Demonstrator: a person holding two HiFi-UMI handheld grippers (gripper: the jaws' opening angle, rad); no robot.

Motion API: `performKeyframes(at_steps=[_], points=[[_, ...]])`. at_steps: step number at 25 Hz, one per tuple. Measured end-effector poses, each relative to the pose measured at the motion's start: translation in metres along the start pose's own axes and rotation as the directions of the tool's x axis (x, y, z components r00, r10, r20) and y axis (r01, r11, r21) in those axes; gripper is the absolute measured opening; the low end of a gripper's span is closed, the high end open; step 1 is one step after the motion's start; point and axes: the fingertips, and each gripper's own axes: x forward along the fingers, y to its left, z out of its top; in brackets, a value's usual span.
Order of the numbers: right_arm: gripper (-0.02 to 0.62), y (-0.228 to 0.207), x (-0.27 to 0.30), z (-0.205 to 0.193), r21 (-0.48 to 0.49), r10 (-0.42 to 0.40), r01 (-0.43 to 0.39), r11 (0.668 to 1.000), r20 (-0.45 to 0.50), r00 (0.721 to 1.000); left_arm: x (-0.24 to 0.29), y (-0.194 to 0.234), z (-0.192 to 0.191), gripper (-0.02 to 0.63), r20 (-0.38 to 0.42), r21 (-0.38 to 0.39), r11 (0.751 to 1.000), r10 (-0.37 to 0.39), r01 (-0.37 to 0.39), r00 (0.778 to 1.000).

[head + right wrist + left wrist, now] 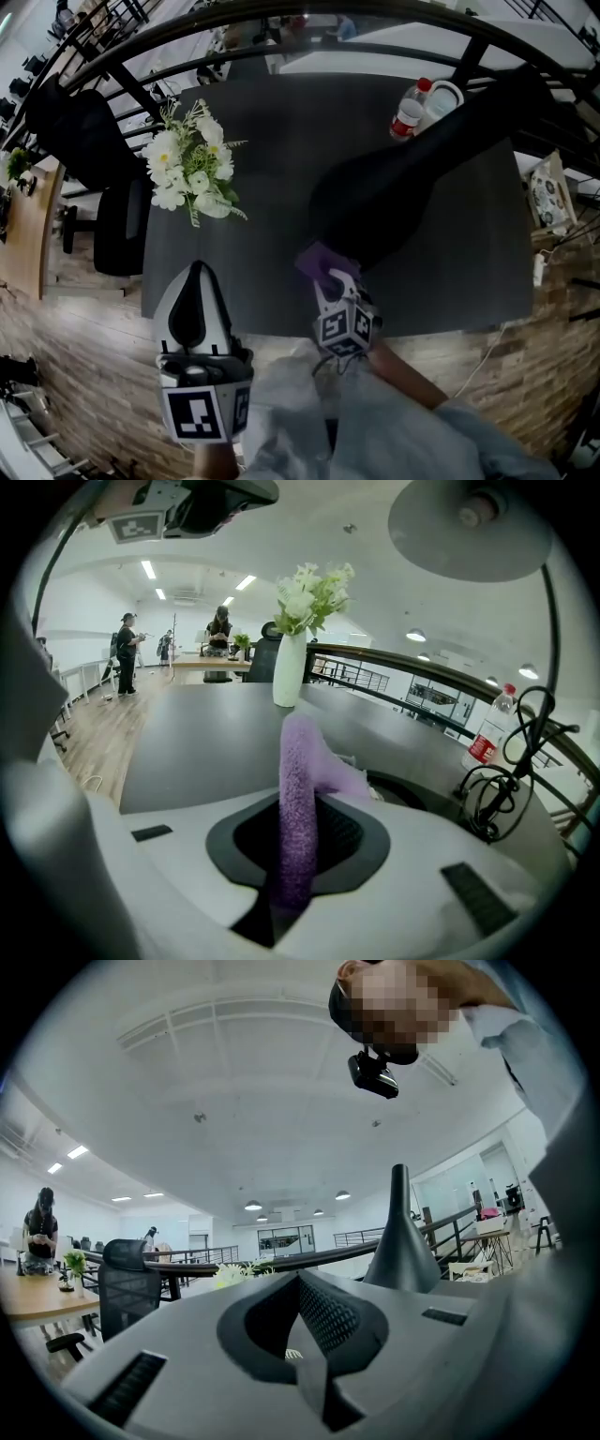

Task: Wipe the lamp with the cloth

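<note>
An open-plan office is shown. A dark bench [281,131] is set on wood-plank flooring [75,375], and a black office chair [120,225] is drawn up at the left of the head view. A curved metal railing [281,33] is seen along the top of that frame (the same rail is caught in both gripper views). In the right gripper view, strip ceiling lights [150,570] are seen at upper left, and people [219,630] are gathered at a wooden desk [211,665] beneath them.

The right hand-held gripper [296,841] pinches a purple cloth [298,761]; lamp head [469,525] overhead; flower vase [289,667] beyond.
</note>
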Motion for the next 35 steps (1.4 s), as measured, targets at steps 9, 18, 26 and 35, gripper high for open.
performKeyframes(at_steps=[9, 18, 26, 35], points=[[0.052, -0.019, -0.025, -0.025, 0.022, -0.053, 0.054, 0.998, -0.028, 0.998, 0.008, -0.018, 0.001, 0.005, 0.021, -0.017, 0.998, -0.057, 0.058, 0.998], [0.052, -0.095, -0.073, -0.055, 0.113, -0.279, 0.284, 0.952, -0.054, 0.959, 0.020, -0.050, 0.007, 0.005, 0.045, -0.025, 0.989, -0.147, 0.148, 0.988], [0.052, -0.163, -0.135, -0.032, 0.212, -0.480, 0.469, 0.857, 0.002, 0.877, 0.024, -0.075, 0.017, 0.005, 0.075, -0.029, 0.977, -0.207, 0.210, 0.975], [0.052, -0.195, -0.210, 0.048, 0.299, -0.599, 0.533, 0.792, 0.204, 0.775, 0.026, -0.097, 0.033, 0.005, 0.121, -0.027, 0.966, -0.251, 0.256, 0.960]])
